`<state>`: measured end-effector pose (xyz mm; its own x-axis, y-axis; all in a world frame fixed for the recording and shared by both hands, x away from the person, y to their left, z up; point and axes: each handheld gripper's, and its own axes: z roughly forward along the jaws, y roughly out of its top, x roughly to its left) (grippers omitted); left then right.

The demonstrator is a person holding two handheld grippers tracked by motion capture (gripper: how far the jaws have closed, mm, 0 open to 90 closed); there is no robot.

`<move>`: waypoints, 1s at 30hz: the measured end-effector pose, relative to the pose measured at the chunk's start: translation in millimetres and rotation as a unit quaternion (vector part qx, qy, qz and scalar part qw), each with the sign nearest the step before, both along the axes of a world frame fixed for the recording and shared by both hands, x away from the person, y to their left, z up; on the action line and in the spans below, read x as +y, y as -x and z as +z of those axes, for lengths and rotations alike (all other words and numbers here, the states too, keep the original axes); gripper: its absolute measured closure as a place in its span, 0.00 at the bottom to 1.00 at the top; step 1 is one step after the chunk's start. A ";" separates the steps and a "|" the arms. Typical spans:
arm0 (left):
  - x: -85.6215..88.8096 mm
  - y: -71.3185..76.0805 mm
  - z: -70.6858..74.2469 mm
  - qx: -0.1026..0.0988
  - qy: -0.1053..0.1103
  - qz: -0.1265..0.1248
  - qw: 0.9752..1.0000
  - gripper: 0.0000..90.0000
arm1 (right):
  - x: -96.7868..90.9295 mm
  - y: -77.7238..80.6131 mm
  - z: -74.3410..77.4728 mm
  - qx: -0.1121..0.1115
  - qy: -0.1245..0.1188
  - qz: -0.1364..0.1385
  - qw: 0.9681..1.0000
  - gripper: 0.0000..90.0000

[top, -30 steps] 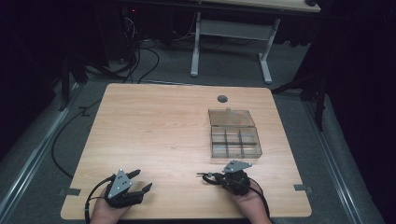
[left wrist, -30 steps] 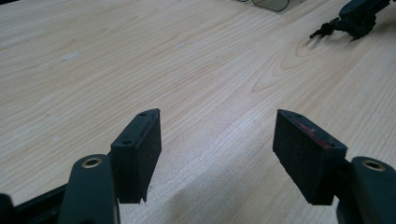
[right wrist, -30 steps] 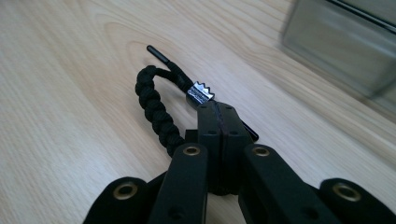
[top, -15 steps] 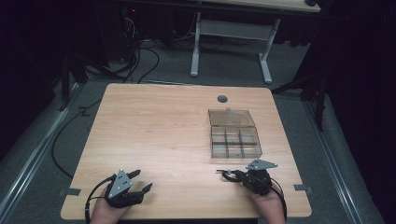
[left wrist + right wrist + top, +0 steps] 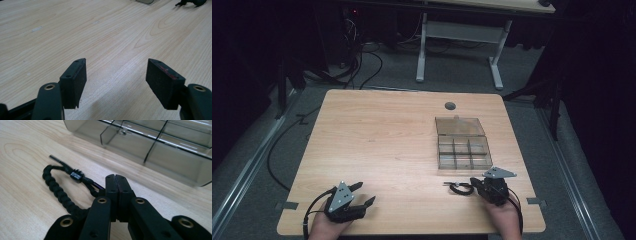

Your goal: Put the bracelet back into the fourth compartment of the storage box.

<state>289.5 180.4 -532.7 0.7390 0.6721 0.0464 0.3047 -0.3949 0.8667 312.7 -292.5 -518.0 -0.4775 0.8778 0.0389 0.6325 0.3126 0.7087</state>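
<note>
A black braided cord loop (image 5: 460,188) with a small bead and a thin stiff end lies on the wooden table (image 5: 382,145), just in front of a clear compartment box (image 5: 464,170). My right gripper (image 5: 474,184) is at the front right with its jaws shut on the near end of the cord (image 5: 58,192). In the right gripper view the gripper (image 5: 116,178) pinches the cord, and the box wall (image 5: 160,152) stands close behind. At the front left my left gripper (image 5: 366,192) rests open, with bare wood between its pads (image 5: 80,80).
The box's lid (image 5: 460,126) lies open behind its compartments, which look empty. A round cable hole (image 5: 450,106) sits near the table's far edge. Another desk's legs (image 5: 422,50) and floor cables stand beyond. The right gripper (image 5: 190,2) appears far off in the left gripper view.
My right gripper has slid to the right along the front of the table, dragging the cord with it. The left gripper has stayed put and open.
</note>
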 end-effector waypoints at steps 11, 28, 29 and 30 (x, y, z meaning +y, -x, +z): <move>0.1 0.2 0.0 0.000 0.000 -0.001 1.000 0.37 | 14.8 13.1 1.2 0.006 -0.002 0.025 1.000 0.96; -0.3 0.7 0.0 -0.001 -0.002 -0.002 1.000 0.37 | 13.0 10.1 4.8 -0.001 -0.006 0.014 1.000 0.79; -0.2 0.8 0.0 -0.001 -0.002 -0.003 1.000 0.37 | 13.3 9.2 6.1 0.003 -0.007 0.013 1.000 0.78; -0.1 0.9 0.1 -0.001 -0.002 -0.004 1.000 0.37 | 13.4 7.4 7.5 0.007 -0.006 0.016 1.000 0.77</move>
<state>288.6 180.4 -532.7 0.7438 0.6665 0.0506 0.2994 -0.3999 0.8663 305.3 -279.2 -510.5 -0.5043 0.8617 0.0570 0.6329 0.3238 0.7032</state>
